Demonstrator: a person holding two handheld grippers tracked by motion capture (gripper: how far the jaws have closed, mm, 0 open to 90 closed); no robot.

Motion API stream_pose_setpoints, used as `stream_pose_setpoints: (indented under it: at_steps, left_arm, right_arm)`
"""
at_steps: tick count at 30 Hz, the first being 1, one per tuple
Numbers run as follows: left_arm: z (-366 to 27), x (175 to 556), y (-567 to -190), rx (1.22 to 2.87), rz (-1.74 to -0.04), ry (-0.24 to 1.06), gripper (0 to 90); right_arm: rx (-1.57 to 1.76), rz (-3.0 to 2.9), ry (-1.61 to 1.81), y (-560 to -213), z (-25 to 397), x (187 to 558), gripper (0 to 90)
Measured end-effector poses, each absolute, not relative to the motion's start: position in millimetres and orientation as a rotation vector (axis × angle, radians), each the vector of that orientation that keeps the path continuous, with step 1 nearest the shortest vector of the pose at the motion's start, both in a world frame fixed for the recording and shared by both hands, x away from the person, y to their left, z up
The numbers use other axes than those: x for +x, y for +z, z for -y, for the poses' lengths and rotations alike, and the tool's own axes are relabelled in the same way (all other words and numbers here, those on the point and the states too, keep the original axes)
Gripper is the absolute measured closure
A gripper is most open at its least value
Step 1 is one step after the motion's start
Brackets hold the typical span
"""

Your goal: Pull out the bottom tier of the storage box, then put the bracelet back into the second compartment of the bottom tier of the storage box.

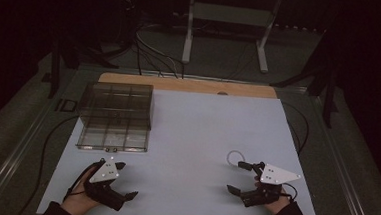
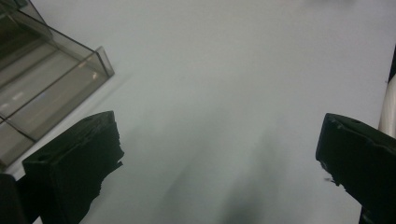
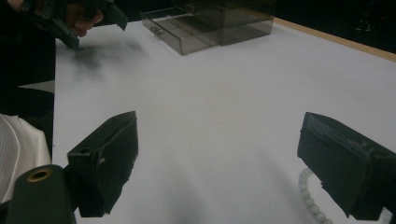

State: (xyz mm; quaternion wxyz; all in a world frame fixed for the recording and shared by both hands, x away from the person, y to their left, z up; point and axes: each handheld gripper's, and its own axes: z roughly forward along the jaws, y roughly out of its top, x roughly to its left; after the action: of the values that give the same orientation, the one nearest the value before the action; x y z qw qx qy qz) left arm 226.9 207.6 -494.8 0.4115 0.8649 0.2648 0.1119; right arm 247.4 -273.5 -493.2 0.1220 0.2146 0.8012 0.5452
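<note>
Bead bracelet (image 3: 310, 198) partly hidden behind right tongs (image 3: 217, 158); clear box (image 2: 42, 88) cut by frame edge

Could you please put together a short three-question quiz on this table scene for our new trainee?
1. True or false: the left tool has its jaws spread wide with nothing between them.
2. Which thing lies nearest the right tool? A) the bead bracelet B) the clear drawer box C) the table's wooden edge
3. Fill in: the drawer box sits on the table's far ____ side in the high view.

Key: 1 true; 2 A; 3 left.
</note>
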Motion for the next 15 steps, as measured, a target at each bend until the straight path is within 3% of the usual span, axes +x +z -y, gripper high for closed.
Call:
stream_pose_setpoints:
  at_steps: [15]
  left_arm:
    - [-208.2,226.2,-494.8,2.158,-0.651,0.259,0.2]
  right_arm:
    - [0.629,-2.341,1.587,-492.8,272.0,247.3,12.6]
